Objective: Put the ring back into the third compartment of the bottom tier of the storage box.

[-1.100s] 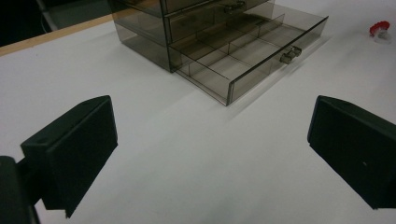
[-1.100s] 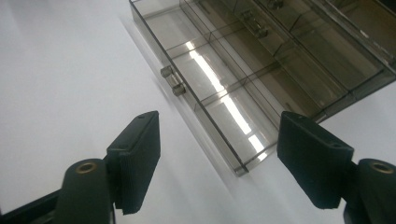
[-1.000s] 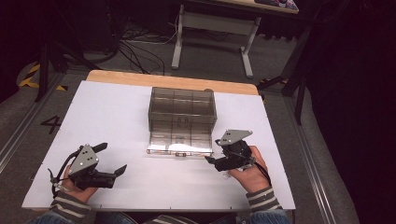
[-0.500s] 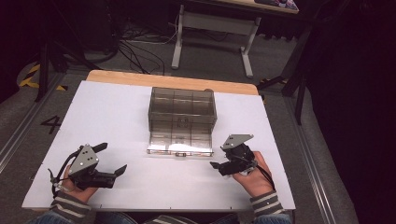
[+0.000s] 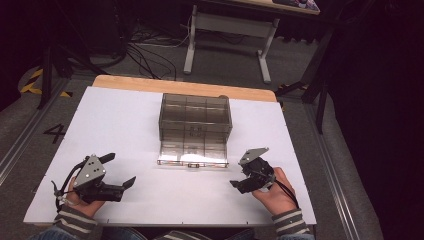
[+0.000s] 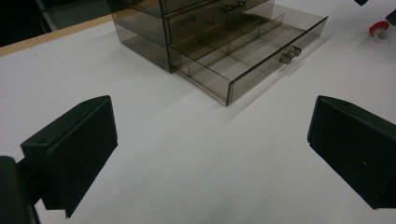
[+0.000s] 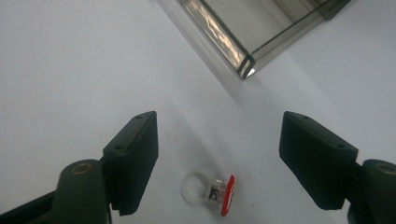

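Right gripper (image 7: 219, 154): pulled back from drawer (image 5: 192, 152), jaws wide above ring (image 7: 210, 192).
Left gripper (image 6: 210, 149): wide, empty, unmoved.

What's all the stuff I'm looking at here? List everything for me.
Drawer cabinet: one, smoky clear plastic, middle of the table, bottom drawer pulled out.
Ring: one, clear with a red top, lying on the table between the right gripper's jaws.
Table: one, white top with a wooden far edge.
Desk frame: one, grey, on the floor beyond the table.
Cables: several, black, on the floor.
Left gripper: one, black, open, near left.
Right gripper: one, black, open, near right.
Hands: two, striped cuffs.
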A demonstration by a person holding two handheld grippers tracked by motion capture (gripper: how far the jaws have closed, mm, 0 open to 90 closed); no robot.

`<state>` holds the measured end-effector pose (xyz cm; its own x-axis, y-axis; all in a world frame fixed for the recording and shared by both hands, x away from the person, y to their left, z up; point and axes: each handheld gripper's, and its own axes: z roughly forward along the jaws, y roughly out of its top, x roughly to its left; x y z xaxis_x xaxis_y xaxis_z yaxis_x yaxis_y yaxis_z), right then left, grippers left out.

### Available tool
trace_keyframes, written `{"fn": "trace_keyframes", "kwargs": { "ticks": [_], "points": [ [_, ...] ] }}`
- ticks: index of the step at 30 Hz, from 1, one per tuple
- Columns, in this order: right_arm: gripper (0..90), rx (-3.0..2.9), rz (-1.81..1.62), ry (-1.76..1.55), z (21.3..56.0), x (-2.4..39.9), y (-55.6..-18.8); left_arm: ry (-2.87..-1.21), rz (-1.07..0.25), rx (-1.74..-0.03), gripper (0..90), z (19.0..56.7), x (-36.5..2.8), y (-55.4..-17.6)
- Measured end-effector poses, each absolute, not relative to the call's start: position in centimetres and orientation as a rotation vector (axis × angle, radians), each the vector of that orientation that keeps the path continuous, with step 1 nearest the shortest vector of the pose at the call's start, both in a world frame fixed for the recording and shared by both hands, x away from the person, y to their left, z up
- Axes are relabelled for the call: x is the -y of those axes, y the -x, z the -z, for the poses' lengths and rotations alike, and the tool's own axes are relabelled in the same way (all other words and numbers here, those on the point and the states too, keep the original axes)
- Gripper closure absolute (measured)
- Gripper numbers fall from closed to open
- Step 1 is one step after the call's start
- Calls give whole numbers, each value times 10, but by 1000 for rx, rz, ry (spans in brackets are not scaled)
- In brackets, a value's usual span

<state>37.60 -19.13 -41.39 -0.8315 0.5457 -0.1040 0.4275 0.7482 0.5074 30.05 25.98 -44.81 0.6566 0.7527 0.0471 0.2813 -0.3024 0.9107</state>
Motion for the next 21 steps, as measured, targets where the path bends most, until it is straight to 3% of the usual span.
{"fn": "trace_keyframes", "kwargs": {
  "ticks": [21],
  "points": [
    [327, -2781, -526, -810, 428, 200, -370, -1871, -587, -820, 23, 448, -259, -301]
  ]
}}
